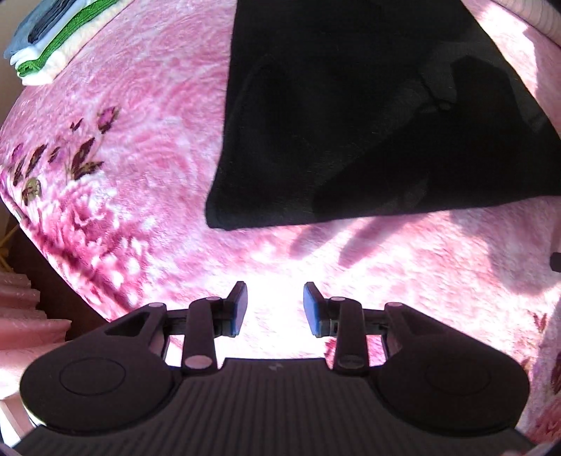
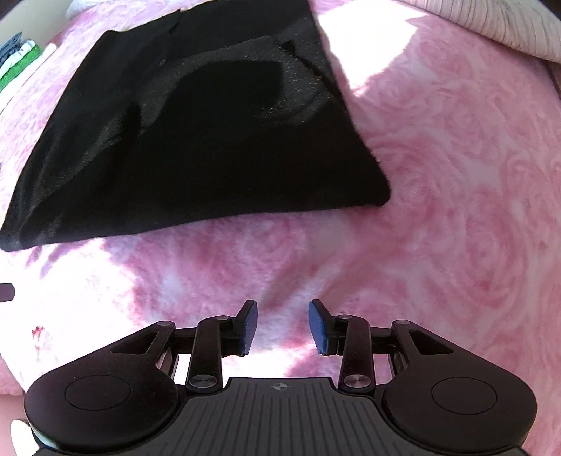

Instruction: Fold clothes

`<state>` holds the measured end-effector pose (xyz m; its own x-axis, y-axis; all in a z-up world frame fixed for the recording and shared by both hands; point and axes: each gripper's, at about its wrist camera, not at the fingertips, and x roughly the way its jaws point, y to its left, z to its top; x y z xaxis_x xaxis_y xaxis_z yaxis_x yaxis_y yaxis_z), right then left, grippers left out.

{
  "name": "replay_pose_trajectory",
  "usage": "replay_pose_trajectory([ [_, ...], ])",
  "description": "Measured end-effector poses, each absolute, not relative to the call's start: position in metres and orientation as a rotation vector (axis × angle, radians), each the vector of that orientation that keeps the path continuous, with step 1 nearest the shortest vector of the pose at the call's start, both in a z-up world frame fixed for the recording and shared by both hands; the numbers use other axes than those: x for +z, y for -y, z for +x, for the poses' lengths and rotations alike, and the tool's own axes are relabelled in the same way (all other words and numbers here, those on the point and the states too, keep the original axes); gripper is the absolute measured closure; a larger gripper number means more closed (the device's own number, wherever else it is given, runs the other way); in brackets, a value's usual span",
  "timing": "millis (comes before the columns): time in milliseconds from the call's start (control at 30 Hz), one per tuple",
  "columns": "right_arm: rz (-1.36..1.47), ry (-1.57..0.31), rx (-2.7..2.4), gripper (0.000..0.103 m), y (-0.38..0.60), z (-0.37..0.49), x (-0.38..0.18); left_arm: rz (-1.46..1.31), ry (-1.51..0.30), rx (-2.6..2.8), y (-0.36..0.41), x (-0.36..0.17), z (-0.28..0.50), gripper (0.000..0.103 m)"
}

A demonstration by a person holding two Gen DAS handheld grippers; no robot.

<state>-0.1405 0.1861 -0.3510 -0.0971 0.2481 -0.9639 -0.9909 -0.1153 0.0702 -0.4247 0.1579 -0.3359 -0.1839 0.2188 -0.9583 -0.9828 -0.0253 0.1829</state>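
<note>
Hovering over the pink blanket (image 1: 147, 168), the left gripper (image 1: 275, 308) and right gripper (image 2: 282, 328) have released fingers with nothing between them. The black garment (image 2: 196, 147) lies flat across the upper middle, seemingly laid down folded. Only the left wrist view shows clearly the folded pile (image 1: 52, 38), upper left; the right wrist view shows striped cloth (image 2: 491, 24), upper right.

Left gripper (image 1: 275, 308) angled steeply down, jaws apart, empty. Right gripper (image 2: 283, 326) likewise; left's tip at its 9 o'clock.
</note>
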Motion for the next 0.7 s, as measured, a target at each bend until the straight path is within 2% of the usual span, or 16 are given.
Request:
replay_pose_trajectory([
  [267,-1.024,-0.988,1.458,0.065,-0.189,-0.153,-0.33,-0.948,-1.13,1.466,-0.154,-0.315,-0.42,0.07],
  [367,-0.973,-0.97,1.475,0.054,-0.193,-0.155,-0.315,-0.95,-1.084,1.491,-0.157,-0.3,-0.422,0.07],
  [433,-0.93,-0.945,1.491,0.043,-0.198,-0.157,-0.303,-0.942,-1.041,1.511,-0.161,-0.285,-0.421,0.069],
  [533,-0.878,-0.899,1.517,0.039,-0.204,-0.162,-0.282,-0.915,-0.991,1.529,-0.169,-0.264,-0.417,0.067],
  [700,-0.847,-0.842,1.55,0.037,-0.21,-0.174,-0.25,-0.882,-0.932,1.546,-0.18,-0.23,-0.412,0.066],
])
